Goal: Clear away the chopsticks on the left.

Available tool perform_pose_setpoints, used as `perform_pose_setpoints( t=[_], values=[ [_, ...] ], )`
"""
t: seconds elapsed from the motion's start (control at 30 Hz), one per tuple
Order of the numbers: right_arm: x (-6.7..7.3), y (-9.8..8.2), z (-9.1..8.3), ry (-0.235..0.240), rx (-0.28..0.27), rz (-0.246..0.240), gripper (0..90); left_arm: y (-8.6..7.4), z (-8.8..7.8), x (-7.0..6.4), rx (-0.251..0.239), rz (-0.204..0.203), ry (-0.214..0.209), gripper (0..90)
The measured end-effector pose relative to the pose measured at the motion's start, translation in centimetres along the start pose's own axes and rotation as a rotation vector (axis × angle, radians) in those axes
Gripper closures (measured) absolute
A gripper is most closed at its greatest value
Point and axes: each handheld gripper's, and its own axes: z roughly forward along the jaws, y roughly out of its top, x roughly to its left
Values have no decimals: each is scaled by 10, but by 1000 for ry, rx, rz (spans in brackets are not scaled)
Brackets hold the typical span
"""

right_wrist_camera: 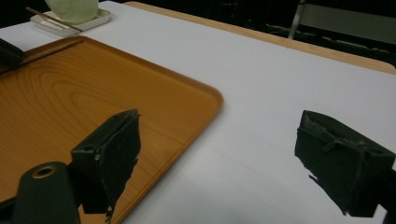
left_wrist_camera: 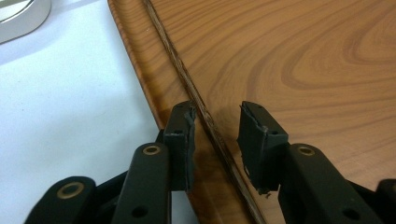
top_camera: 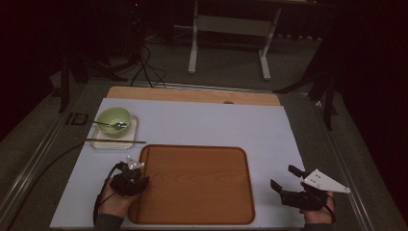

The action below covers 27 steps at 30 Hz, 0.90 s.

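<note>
One chopstick [left_wrist_camera: 205, 119] lay on the wooden tray [top_camera: 195, 185], along its left wall, between the parted jaws of the left gripper [top_camera: 136, 169]; the pads were clear of it, so that placing looked done. A second chopstick [top_camera: 115, 141] rested across the small white dish [top_camera: 114, 143] beside the green bowl [top_camera: 113, 121], far left, apparently left to fetch. The right gripper [top_camera: 283, 179] hovered wide open and empty over the counter [top_camera: 207, 125], right of the tray. Bare room lay beyond the tray's far rim.

the green bowl [right_wrist_camera: 73, 9] is cut off by the top edge at upper left. in the high view, the left gripper [top_camera: 136, 169] hides its own jaw tips.
</note>
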Motion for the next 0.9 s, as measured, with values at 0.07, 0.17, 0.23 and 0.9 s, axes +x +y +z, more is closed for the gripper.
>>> perform_pose_setpoints(
  t=[0.07,0.17,0.23,0.9],
  values=[
    [0,0,0,1,-1,-5,139,1,-3,0,-13,4,3,652],
    [0,0,0,3,-4,-8,139,2,-8,1,-36,3,5,618],
    [-1,0,-1,3,-5,-7,139,3,-11,3,-46,-7,8,587],
    [-2,1,-2,1,-8,-12,139,13,-27,15,-186,5,-42,291]
  ],
)
